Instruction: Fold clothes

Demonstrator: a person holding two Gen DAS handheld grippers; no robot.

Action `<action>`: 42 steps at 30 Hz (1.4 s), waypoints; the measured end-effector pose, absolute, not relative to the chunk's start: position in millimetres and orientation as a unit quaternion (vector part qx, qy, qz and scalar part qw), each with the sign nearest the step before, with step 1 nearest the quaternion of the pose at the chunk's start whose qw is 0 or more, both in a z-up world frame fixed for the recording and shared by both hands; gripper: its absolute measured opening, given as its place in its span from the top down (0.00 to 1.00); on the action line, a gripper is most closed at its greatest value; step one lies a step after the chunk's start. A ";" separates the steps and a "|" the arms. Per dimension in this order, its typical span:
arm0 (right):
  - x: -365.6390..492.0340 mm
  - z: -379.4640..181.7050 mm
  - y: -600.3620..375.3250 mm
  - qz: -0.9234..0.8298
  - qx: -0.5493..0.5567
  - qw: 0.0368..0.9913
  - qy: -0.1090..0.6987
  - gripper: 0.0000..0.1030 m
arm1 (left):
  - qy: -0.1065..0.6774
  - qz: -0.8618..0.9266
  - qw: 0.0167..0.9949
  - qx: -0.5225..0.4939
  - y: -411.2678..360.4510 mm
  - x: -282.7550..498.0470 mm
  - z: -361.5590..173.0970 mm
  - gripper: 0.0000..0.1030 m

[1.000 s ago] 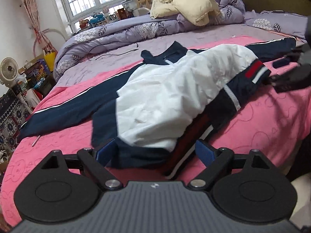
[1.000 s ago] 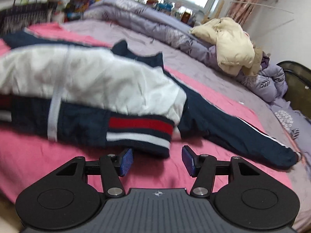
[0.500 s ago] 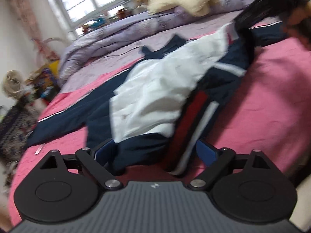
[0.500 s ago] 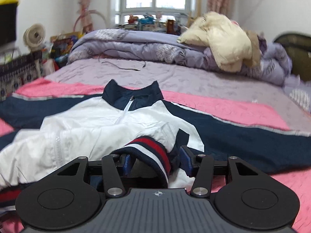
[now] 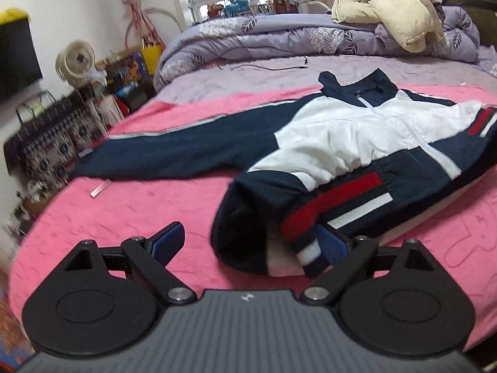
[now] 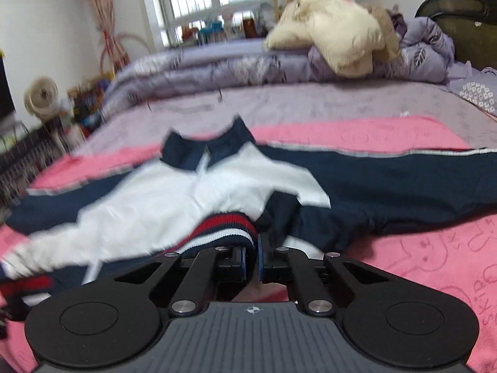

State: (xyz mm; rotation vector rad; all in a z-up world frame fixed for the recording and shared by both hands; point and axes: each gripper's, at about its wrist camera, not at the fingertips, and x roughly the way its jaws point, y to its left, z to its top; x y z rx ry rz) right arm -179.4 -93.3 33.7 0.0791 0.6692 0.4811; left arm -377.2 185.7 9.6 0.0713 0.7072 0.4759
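A navy and white jacket [image 5: 341, 136] lies spread on the pink blanket [image 5: 139, 205], sleeves out to both sides. In the left wrist view, its red, white and navy ribbed hem [image 5: 310, 217] is bunched up near my left gripper [image 5: 250, 242]. That gripper is open and wide; the hem rests against its right finger only. In the right wrist view the jacket [image 6: 149, 205] runs across the frame. My right gripper [image 6: 252, 258] is shut on a fold of the striped hem [image 6: 223, 227], lifted a little off the blanket [image 6: 419, 248].
A purple duvet [image 5: 279, 37] with a cream padded coat [image 5: 385, 3] on it is heaped at the far side of the bed. A black cable [image 5: 270, 68] lies on the purple sheet. A small fan [image 5: 76, 62] and clutter stand beside the bed on the left.
My right gripper's jaws have closed on the striped hem and raised it. The left gripper has shifted left, so the hem now sits by its right finger; it stays open.
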 end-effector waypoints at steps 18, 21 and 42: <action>-169.1 65.9 -88.9 0.207 0.058 0.904 0.370 0.92 | 0.345 0.211 0.904 0.140 136.9 -372.4 -21.5 0.10; -168.3 53.4 -90.0 0.199 0.027 0.900 0.388 0.92 | 0.340 0.217 0.911 0.088 158.5 -377.8 -13.5 0.23; -289.3 -12.1 -182.2 0.197 -0.030 0.811 0.550 0.92 | 0.382 0.163 0.909 -0.009 193.3 -451.0 22.2 0.32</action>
